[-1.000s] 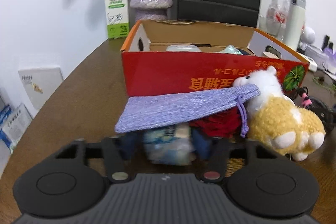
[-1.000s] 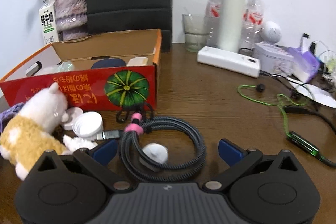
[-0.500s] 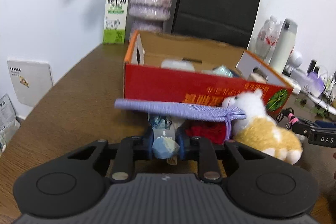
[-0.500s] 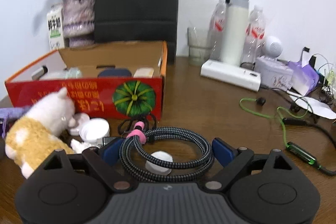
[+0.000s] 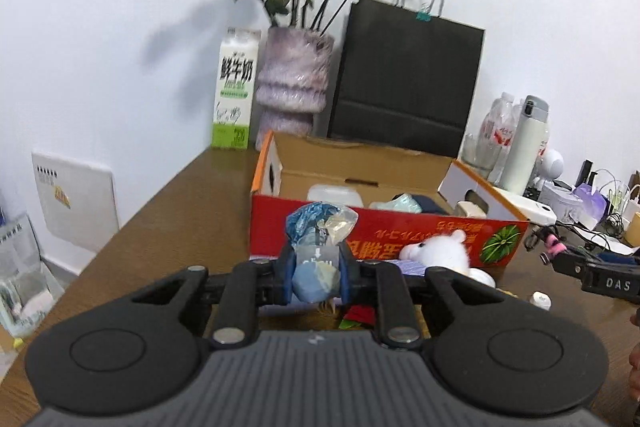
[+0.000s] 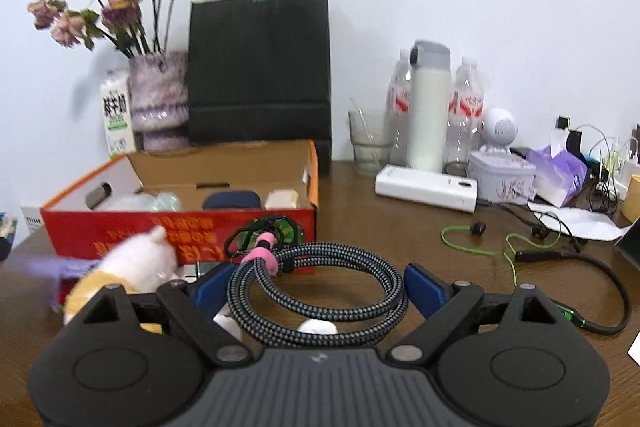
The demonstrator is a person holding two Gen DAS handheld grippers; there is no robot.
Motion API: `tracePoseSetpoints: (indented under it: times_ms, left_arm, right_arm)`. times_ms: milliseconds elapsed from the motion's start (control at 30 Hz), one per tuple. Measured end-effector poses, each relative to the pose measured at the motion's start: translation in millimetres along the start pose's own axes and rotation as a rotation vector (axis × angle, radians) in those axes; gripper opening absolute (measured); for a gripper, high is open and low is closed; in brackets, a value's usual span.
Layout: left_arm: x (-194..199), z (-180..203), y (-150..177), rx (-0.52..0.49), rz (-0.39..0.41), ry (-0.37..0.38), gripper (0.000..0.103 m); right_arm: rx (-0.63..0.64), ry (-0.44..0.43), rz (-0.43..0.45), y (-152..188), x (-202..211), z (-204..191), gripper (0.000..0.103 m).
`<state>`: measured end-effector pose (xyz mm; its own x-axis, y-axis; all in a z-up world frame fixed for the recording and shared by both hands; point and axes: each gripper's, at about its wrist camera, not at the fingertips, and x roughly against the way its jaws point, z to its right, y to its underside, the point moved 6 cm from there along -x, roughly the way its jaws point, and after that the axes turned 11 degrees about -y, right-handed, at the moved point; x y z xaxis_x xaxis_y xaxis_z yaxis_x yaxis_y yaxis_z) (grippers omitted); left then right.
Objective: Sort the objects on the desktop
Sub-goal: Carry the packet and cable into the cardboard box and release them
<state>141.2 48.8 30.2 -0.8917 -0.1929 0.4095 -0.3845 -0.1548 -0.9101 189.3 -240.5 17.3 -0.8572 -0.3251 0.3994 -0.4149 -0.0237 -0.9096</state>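
My left gripper (image 5: 316, 279) is shut on a crumpled blue and clear plastic packet (image 5: 318, 251) and holds it in the air in front of the red cardboard box (image 5: 380, 239). My right gripper (image 6: 316, 287) is shut on a coiled braided black cable (image 6: 320, 287) with a pink tie and holds it above the table, close to the box (image 6: 180, 231). The box holds several items. A white and yellow plush toy (image 6: 132, 267) lies in front of the box, and also shows in the left wrist view (image 5: 440, 251).
A purple pouch (image 6: 56, 267) lies by the plush. White caps (image 5: 540, 299) lie on the table. Milk carton (image 5: 236, 95), flower vase (image 5: 292, 83) and black paper bag (image 5: 404, 79) stand behind the box. Bottles, thermos (image 6: 428, 107), power strip (image 6: 424, 187), tissues and cables crowd the right.
My left gripper closed on the packet under the purple pouch and lifted it up. My right gripper closed on the coiled cable and raised it off the table.
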Motion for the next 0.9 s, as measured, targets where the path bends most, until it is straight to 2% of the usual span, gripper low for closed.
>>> tracePoseSetpoints:
  times_ms: [233,367,500,600,733,900]
  left_arm:
    - [7,26,-22,-0.060,0.003,0.105,0.021]
    - [-1,35,-44,-0.082,0.031,0.108,0.021]
    - [-30,44,-62,-0.097,0.019,0.100,0.021]
    - [-56,43,-72,-0.039,-0.007,0.090,0.021]
    - [-81,40,-77,0.026,-0.031,0.093,0.021]
    - [-116,40,-77,0.024,-0.070,0.082,0.021]
  right_arm:
    - [0.066,-0.043,0.042,-33,0,-21,0.091]
    - [0.080,-0.078,0.085,-56,-5,-32,0.091]
    - [0.077,-0.102,0.107,-77,-20,-42,0.091]
    - [0.059,-0.122,0.113,-88,-38,-51,0.091]
    - [0.031,-0.139,0.086,-96,-73,-59,0.091]
    - [0.012,-0.151,0.042,-96,-115,-64,0.091]
